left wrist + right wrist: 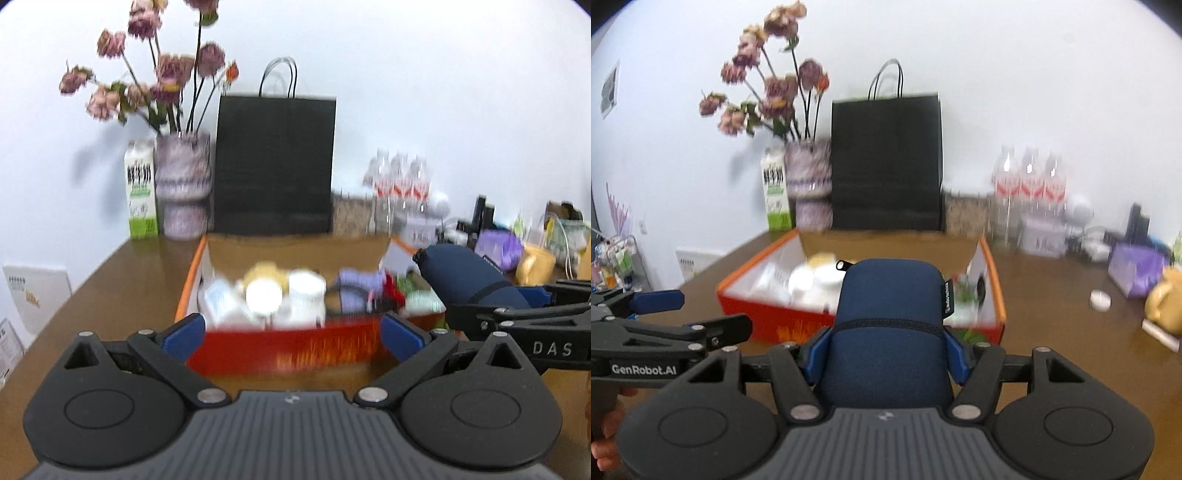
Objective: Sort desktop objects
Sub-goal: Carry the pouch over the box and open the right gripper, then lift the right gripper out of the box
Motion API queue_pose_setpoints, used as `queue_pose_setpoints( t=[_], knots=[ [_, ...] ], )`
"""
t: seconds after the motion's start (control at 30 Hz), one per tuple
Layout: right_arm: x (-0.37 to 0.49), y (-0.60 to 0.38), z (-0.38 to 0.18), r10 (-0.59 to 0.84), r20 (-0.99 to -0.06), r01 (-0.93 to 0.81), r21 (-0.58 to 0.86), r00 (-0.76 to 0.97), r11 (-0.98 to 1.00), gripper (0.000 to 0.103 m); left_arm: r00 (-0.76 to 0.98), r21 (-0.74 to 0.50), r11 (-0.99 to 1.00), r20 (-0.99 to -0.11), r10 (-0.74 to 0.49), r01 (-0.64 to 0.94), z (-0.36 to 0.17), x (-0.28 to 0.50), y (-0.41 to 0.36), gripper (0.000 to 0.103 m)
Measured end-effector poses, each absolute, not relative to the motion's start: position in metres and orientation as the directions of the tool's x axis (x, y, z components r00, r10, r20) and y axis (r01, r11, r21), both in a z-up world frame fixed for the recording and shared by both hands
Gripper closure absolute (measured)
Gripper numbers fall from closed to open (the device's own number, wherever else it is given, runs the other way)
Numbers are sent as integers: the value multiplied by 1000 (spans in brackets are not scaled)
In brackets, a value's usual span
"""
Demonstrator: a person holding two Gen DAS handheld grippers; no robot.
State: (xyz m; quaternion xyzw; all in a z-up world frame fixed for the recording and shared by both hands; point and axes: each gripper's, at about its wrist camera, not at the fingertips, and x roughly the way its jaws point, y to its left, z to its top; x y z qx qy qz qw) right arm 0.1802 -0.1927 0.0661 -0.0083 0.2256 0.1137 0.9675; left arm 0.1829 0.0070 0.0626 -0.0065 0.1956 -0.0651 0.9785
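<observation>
A black paper bag (886,162) stands against the wall, beside a flower vase (809,184), milk carton (776,192) and water bottles (1030,184).

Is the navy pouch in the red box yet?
Out. The navy pouch sits clamped in the right claw, in front of the red box.
</observation>
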Motion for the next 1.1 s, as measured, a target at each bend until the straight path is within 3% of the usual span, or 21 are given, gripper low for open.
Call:
queue_pose_setpoints(
  t=[0.3,0.8,0.9,1.0,1.1],
  knots=[
    [252,-185,91,213,-396,-209,53,893,976,42,943,-34,996,-320,-94,88,94,252,11,0],
    [349,-166,33,178,-507,-166,69,843,984,41,891,-37,999,-454,-18,2,56,327,37,0],
    [350,-172,30,168,-512,-146,84,842,986,35,883,-11,1000,-469,-3,-3,50,329,33,0],
    [345,-175,36,138,-490,-124,61,861,990,0,888,5,1000,-460,3,-1,51,325,29,0],
    [338,-177,44,147,-466,-136,57,872,989,0,895,4,1000,-447,4,-2,55,323,29,0]
  ],
)
